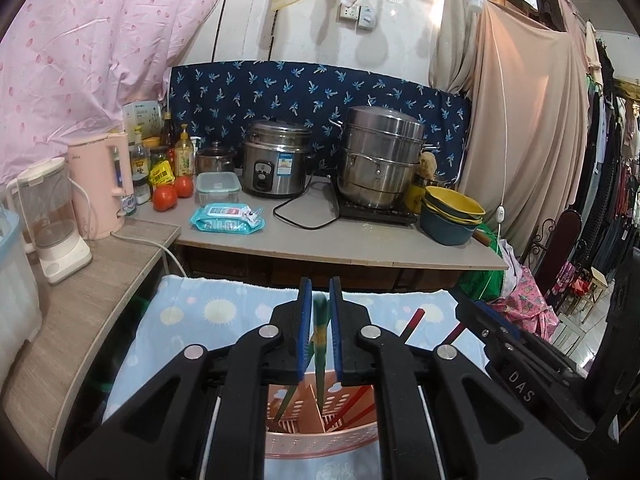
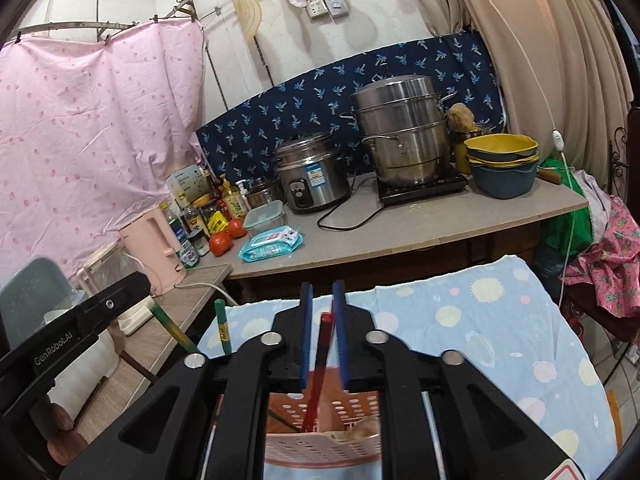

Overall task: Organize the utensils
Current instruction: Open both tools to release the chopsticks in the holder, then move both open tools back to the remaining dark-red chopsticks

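While both grippers hang over the same pink basket, the scene reads as follows.

Left gripper (image 1: 321, 312): low centre of the left wrist view, blue pads drawn narrow around a green chopstick (image 1: 320, 344), which looks blurred near its top.

Right gripper (image 2: 323, 316): low centre of the right wrist view, pads narrow around a red chopstick (image 2: 318, 364) that leans slightly.

Utensil basket (image 1: 320, 438): pink perforated plastic with a divider, at the bottom centre of both views, standing on a light blue cloth (image 1: 224, 304) printed with suns. The held green stick runs down into it; a second green stick leans in the left compartment, and red sticks (image 1: 412, 322) slant up out of the right side.

Basket from the right wrist view (image 2: 320, 446): the red stick's lower end is inside; two green sticks (image 2: 222, 326) show at lower left, beside the other gripper's black arm.

Counter (image 1: 360, 240): across the middle of the frame, carrying a rice cooker (image 1: 276, 160), a stacked steel steamer pot (image 1: 380, 156) on a black hob, and stacked yellow and blue bowls (image 1: 452, 212) at the right end.

Smaller items: a clear lidded box (image 1: 218, 186), contents not discernible; a wipes pack (image 1: 226, 218); two tomatoes (image 1: 172, 192); bottles (image 1: 176, 152); a pink kettle (image 1: 104, 184) at the left.
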`<state>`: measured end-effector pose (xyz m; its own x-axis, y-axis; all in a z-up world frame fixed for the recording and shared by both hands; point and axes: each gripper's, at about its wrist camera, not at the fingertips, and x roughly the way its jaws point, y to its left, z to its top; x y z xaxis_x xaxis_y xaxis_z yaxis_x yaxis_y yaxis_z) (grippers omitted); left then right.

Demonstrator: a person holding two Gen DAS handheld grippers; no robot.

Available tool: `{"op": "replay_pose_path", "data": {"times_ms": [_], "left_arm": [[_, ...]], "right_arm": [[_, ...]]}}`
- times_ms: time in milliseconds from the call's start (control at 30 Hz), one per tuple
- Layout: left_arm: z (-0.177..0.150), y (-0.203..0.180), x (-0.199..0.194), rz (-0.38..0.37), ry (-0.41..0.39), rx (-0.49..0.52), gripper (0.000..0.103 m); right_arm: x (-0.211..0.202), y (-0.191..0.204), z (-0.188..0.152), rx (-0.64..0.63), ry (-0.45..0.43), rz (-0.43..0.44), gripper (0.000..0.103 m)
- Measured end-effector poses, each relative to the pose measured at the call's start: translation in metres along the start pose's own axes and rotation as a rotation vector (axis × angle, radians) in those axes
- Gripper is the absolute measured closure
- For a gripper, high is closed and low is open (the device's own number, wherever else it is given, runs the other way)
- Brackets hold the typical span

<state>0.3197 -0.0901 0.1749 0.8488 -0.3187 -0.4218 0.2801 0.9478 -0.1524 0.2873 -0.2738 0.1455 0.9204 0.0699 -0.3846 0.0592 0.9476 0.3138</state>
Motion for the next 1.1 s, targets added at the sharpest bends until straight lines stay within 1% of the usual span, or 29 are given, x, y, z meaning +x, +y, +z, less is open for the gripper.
{"op": "replay_pose_path", "data": {"times_ms": [33, 67, 100, 167, 300, 533, 700, 933, 1100], "left_arm": [[-0.001, 0.0, 0.0, 0.002, 0.005, -0.003, 0.085], [-0.002, 0.001, 0.0, 0.006, 0.007, -0.005, 0.081], [-0.002, 0.001, 0.0, 0.009, 0.006, -0.005, 0.081], [-0.003, 0.0, -0.001, 0.013, 0.006, -0.001, 0.08], [-0.006, -0.002, -0.006, 0.019, 0.005, 0.006, 0.079], [-0.007, -0.005, -0.014, 0.02, 0.005, 0.009, 0.078], [-0.016, -0.005, -0.03, 0.017, 0.008, 0.016, 0.078], [-0.042, -0.001, -0.056, 0.022, 0.035, 0.032, 0.078], [-0.076, 0.007, -0.072, 0.026, 0.089, 0.023, 0.078]], "right_arm": [[-0.001, -0.001, 0.0, 0.003, -0.001, 0.001, 0.083], [-0.001, -0.002, -0.001, 0.006, -0.001, 0.002, 0.082], [-0.003, -0.002, -0.001, 0.008, -0.002, 0.0, 0.082], [-0.005, -0.003, -0.001, 0.007, -0.004, 0.0, 0.082], [-0.012, -0.003, -0.002, 0.006, -0.019, -0.006, 0.076], [-0.03, -0.003, -0.003, 0.007, -0.031, -0.002, 0.076], [-0.047, -0.002, -0.011, 0.003, -0.027, 0.0, 0.076], [-0.073, -0.004, -0.035, -0.014, 0.022, 0.001, 0.076], [-0.097, -0.001, -0.072, -0.063, 0.074, -0.022, 0.076]]}}
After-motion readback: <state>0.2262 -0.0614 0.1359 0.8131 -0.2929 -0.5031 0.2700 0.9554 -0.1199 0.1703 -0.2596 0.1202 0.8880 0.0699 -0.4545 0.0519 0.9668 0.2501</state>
